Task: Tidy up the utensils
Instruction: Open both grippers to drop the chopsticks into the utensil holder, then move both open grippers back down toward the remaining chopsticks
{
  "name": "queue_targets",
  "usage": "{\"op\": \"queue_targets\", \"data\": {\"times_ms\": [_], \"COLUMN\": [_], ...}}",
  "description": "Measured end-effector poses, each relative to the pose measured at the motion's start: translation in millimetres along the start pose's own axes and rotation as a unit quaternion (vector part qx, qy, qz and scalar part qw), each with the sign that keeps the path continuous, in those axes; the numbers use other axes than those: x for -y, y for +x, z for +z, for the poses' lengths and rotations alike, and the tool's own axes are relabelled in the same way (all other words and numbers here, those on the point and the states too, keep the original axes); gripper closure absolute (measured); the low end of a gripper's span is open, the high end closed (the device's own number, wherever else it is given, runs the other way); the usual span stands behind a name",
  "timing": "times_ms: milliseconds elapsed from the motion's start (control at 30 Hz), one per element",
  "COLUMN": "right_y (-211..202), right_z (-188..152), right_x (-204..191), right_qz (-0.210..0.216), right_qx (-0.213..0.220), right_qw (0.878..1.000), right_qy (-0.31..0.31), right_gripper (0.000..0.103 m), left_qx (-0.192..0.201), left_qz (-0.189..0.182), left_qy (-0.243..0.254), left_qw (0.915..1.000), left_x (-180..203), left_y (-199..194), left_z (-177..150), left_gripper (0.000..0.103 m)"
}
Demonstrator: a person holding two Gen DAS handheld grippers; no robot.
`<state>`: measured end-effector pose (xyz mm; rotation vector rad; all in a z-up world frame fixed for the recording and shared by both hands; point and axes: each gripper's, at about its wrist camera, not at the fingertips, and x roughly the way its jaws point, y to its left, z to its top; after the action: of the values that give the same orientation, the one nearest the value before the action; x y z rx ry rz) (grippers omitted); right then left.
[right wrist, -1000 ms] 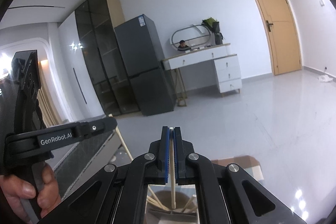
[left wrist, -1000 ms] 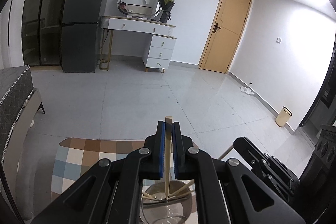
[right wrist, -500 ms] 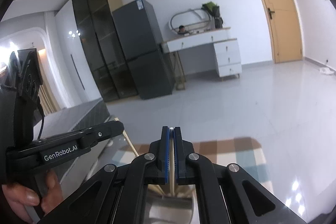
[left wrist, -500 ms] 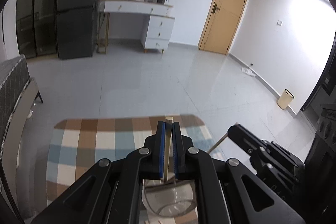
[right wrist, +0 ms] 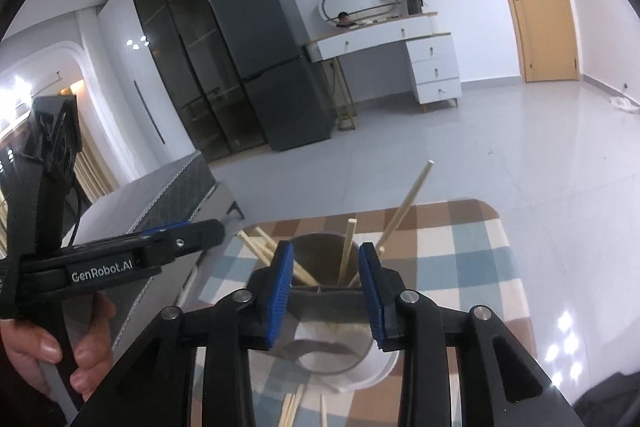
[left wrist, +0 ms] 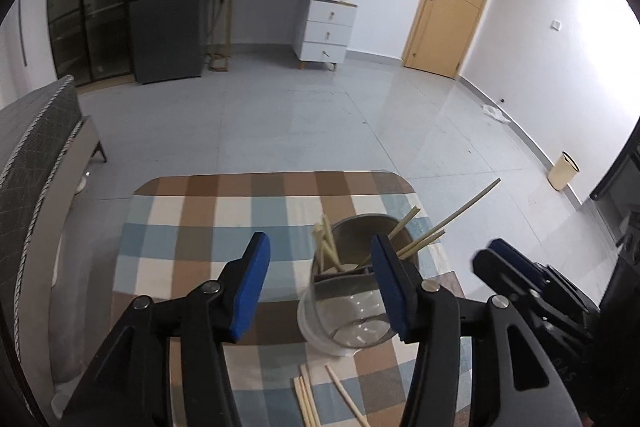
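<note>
Checked tablecloth (left wrist: 192, 227) w/ chopstick holder (left wrist: 352, 291), tongs apart

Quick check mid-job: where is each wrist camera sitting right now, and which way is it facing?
Left wrist: behind the left gripper, angled down at the utensil cup; jaws opening, nothing between them.
Right wrist: behind the right gripper, over the same cup; jaws opening, the person's hand at left.
Shared: cup, chopsticks, checkered cloth.

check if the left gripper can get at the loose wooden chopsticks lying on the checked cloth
Probably yes: the left gripper is opening and empty, and the loose wooden chopsticks lie uncovered just below it, beside the holder.
</note>
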<state>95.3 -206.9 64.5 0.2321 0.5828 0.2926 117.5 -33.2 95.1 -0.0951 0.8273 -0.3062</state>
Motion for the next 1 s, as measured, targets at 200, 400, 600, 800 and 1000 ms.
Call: {"op": "queue_targets", "data": {"times_ms": [200, 400, 600, 800, 1000], "right_y": [-28, -53, -66, -78, -89], "right_z": [-11, -28, -43, -61, -81], "right_x": [-9, -23, -35, -40, -52], "right_qz": [0.001, 0.008, 0.013, 0.003, -0.019], "right_qx": [0.024, 0.046, 0.059, 0.068, 0.074], "right_qw": [1.0, 0.999, 0.998, 0.997, 0.995], "right_qy": [0.008, -0.005, -0.024, -0.042, -0.064], "right_gripper": [0.056, 0.04, 0.032, 0.025, 0.017], "left_qx": [0.032, 0.055, 0.073, 0.088, 0.115], "left_qz": [0.041, 0.075, 0.084, 0.092, 0.101], "left_qy": [0.009, 0.008, 0.007, 0.004, 0.0], "left_qw": [0.9986, 0.9956, 0.9937, 0.9919, 0.9881], "left_x": [-2, -2, -5, -7, -9], "left_y": [-29, -53, -63, -68, -71], "left_z": [-12, -32, -51, -70, -87], "left_gripper": [0.044, 0.038, 0.03, 0.024, 0.014]}}
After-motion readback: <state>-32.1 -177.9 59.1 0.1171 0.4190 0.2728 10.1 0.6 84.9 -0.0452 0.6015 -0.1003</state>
